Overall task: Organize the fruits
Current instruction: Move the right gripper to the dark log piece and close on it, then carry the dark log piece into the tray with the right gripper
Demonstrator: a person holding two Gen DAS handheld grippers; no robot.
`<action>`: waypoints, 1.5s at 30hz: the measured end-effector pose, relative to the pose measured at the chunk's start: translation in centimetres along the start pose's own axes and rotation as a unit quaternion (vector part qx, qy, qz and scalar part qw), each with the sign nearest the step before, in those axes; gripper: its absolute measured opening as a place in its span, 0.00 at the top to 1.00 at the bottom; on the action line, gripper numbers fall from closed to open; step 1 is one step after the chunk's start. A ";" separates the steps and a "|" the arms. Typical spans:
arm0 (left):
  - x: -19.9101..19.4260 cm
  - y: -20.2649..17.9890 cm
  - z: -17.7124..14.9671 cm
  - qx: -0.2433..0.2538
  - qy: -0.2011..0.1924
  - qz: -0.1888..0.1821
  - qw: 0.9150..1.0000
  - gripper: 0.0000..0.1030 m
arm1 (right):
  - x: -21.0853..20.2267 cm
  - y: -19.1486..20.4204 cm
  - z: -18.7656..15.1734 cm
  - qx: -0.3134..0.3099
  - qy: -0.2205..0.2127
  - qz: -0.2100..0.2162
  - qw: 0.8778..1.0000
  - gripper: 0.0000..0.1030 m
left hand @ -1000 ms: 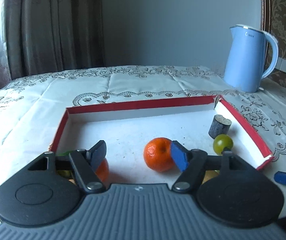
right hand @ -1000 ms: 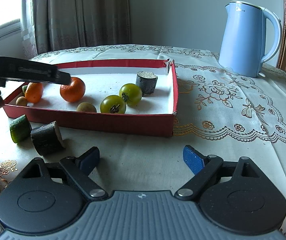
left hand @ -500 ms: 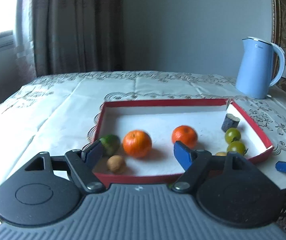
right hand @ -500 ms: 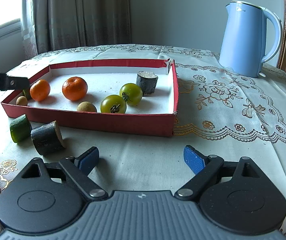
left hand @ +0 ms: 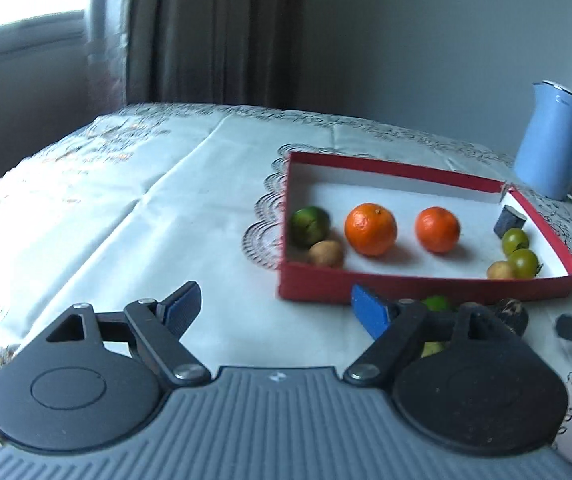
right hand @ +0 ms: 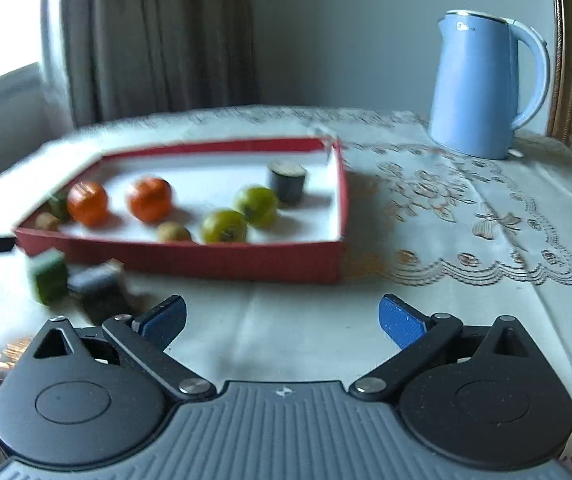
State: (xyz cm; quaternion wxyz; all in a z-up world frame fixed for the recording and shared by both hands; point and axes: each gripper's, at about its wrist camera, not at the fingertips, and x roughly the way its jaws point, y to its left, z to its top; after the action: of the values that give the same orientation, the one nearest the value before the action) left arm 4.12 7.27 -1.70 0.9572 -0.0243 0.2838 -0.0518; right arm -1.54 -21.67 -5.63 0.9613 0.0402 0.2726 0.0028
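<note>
A shallow red tray (left hand: 426, 290) with a white floor is seen on the lace tablecloth (left hand: 125, 220), lying at about two o'clock from the left gripper (left hand: 275, 306), whose blue-padded fingers are spread wide with nothing between them, held above bare cloth short of the tray's near wall. Inside the tray, a green citrus fruit (left hand: 309, 226) is found in the near left corner with a small brown fruit (left hand: 326, 253) touching it at five o'clock; two oranges (left hand: 370, 229) are set side by side but apart along the middle. At the right end two green tomatoes (left hand: 515, 240) are placed close together, a second small brown fruit (left hand: 500, 270) is tucked just beside the nearer one, and a dark cylindrical piece (left hand: 509, 221) is stood upright near the far right corner. Outside the tray, against its near wall, a green cut piece (right hand: 47, 276) and a dark stubby piece (right hand: 95, 280) are laid next to each other on the cloth; they are blurred in the right wrist view. The right gripper (right hand: 281, 320) is likewise held wide apart and empty, with the tray at about eleven o'clock from it. A pale blue kettle (right hand: 482, 88) is stood on the cloth beyond the tray, at one o'clock from the right gripper, well apart from the fruit.
</note>
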 end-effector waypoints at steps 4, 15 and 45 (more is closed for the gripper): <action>0.4 0.9 -0.4 -0.006 0.003 0.012 1.000 0.21 | -0.8 1.8 0.2 -0.022 0.000 0.057 0.998 0.03; 1.4 1.9 -0.8 -0.022 0.010 -0.003 1.000 0.18 | 1.5 7.4 0.2 -0.116 0.029 0.086 0.989 0.48; 1.6 2.3 -0.9 -0.035 0.013 -0.028 0.999 0.12 | 3.8 4.7 6.1 -0.081 -0.033 0.018 0.996 0.67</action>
State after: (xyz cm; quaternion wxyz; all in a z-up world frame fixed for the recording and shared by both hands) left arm 5.17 9.36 -3.44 0.9501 -0.0650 0.2971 -0.0694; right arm 4.93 -17.31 -2.05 0.9698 -0.0324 0.2384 0.0407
